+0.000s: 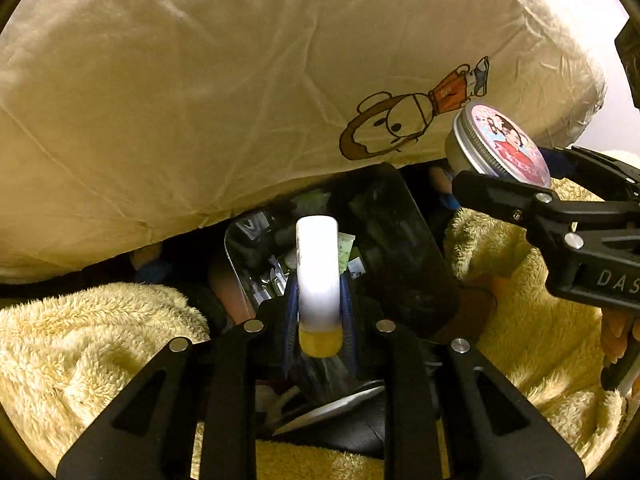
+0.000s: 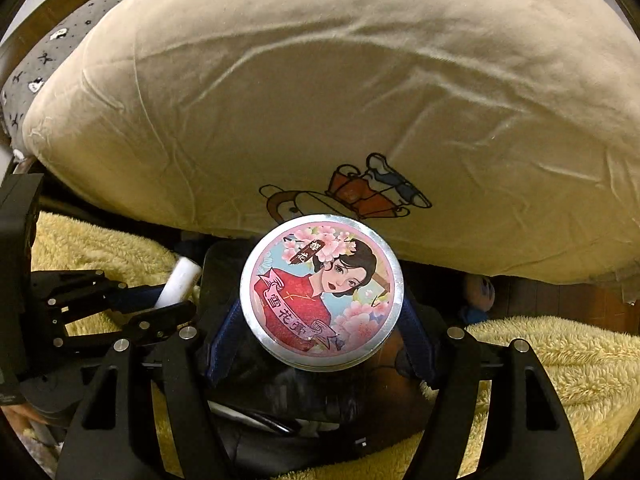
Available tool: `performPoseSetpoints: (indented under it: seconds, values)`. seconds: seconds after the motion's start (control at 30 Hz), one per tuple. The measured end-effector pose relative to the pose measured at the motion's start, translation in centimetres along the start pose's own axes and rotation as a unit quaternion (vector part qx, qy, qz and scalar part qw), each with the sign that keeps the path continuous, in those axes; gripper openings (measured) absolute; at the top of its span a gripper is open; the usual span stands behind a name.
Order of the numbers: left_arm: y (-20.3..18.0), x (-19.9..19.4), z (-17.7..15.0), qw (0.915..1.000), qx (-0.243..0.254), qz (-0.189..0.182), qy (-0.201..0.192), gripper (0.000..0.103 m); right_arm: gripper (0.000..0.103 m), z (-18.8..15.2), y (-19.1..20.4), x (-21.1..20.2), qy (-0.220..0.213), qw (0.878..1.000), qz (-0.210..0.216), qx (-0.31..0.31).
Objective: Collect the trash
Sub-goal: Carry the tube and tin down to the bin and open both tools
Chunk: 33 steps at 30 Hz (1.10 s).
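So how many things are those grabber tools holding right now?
2. The left gripper clamps a white tube over the black bin; the right gripper holds a round tin beside it. Anything more in the bin is hard to make out.

White tube (image 1: 318, 268) — slim, rounded closed end farthest from the camera, translucent yellow cap (image 1: 320, 342) nearest it. Held lengthwise between the blue pads of the left gripper (image 1: 319, 320), poised over the dark bin (image 1: 404, 248); seen from the right wrist it tilts up and to the right. Round tin (image 2: 321, 292) — silver metal, knurled rim, lid printed with a dark-haired woman in a red dress among pink blossoms, with a banner of characters. Lid faces the right wrist camera. It sits clamped by its sides in the right gripper (image 2: 320, 320), above the bin's right edge. The bin holds wrappers and packets (image 1: 346, 254), and is already part full.
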State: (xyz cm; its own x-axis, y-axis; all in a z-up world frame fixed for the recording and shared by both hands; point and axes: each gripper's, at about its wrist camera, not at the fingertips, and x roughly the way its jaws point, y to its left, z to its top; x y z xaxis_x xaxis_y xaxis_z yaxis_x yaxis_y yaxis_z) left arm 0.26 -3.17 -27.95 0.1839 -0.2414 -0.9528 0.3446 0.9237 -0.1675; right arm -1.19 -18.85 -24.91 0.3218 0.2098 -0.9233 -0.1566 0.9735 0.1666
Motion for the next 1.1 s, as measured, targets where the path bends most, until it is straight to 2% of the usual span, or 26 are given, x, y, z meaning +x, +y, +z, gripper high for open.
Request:
performPoseSetpoints:
  seconds: [0.03, 0.13, 0.27, 0.4, 0.6, 0.67, 0.7, 0.8, 0.9, 1.0, 1.1]
  values:
    - [-0.1, 0.1, 0.0, 1.0, 0.0, 0.0, 0.001, 0.019, 0.072, 0.1, 0.1, 0.0, 0.003, 1.0, -0.001, 0.0]
    - [0.0, -0.1, 0.1, 1.0, -0.007, 0.006, 0.0, 0.039, 0.073, 0.4, -0.3, 0.4, 0.006, 1.0, -0.008, 0.006]
    - [0.5, -0.8, 0.4, 0.9997, -0.017, 0.013, -0.009, 0.043, 0.086, 0.7, -1.0, -0.2, -0.004, 1.0, -0.021, 0.019]
    - [1.1, -2.6, 0.7, 0.9989, -0.025, 0.023, -0.032, 0.051, 0.09, 0.8, -1.4, -1.3, -0.015, 0.999, -0.028, 0.022]
    - [0.9, -6.9, 1.7, 0.9948, -0.022, 0.048, -0.087, 0.076, 0.096, 1.2, -1.6, -4.8, -0.056, 0.997, -0.044, 0.013]
    - [0.7, -9.1, 2.2, 0.9908, -0.021, 0.065, -0.117, 0.091, 0.096, 1.6, -1.4, -6.4, -0.079, 0.996, -0.049, 0.014]
    - [0.8, -9.9, 2.4, 0.9891, -0.021, 0.071, -0.127, 0.094, 0.096, 1.7, -1.3, -7.1, -0.089, 0.995, -0.05, 0.015]
    - [1.0, -13.1, 3.2, 0.9802, -0.03, 0.101, -0.168, 0.095, 0.098, 2.4, -0.9, -10.1, -0.135, 0.989, -0.056, 0.02]
    - [1.3, -16.0, 3.8, 0.9709, -0.045, 0.115, -0.206, 0.095, 0.099, 2.8, -0.6, -12.4, -0.172, 0.982, -0.072, 0.018]
    - [1.0, -19.4, 4.1, 0.958, -0.05, 0.125, -0.253, 0.095, 0.099, 3.1, -0.2, -14.9, -0.213, 0.972, -0.091, 0.021]
    - [-0.1, -22.0, 4.5, 0.9452, -0.045, 0.135, -0.294, 0.095, 0.099, 3.3, -0.1, -18.6, -0.269, 0.957, -0.108, 0.025]
